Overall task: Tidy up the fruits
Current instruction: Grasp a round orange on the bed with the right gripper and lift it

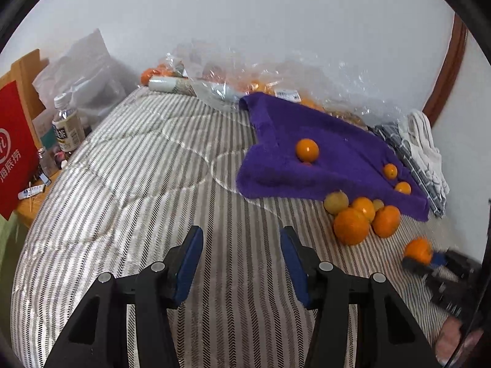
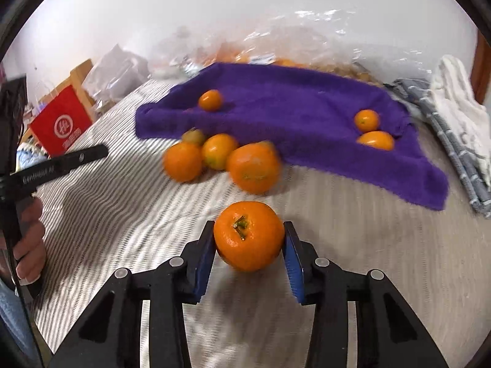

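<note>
A: Right gripper (image 2: 249,242)?
B: Clamped on a mandarin (image 2: 248,235), stem facing the camera, both blue pads touching its sides. It's above the striped bedspread (image 2: 101,214), near the pile of mandarins (image 2: 221,161) at the purple towel (image 2: 291,107) edge.

A: Left gripper (image 1: 241,256)?
B: Jaws apart, nothing between them, hovering over the bedspread, well apart from the fruit.

A: Step?
B: Looks like carry phase: one fruit picked, not placed. Three small oranges (image 2: 366,120) already sit on the towel, so I'd guess that's the sorting spot. Can't confirm.

A: Next move needs?
B: Probably moving the held mandarin over the towel and lowering before letting go; it's round and the towel is rumpled, so it could roll. Keep clear of the loose pile.

A: Background?
B: Clear plastic bags (image 1: 276,73) with more fruit along the wall, red bag (image 1: 15,144), a bottle (image 1: 66,124).
</note>
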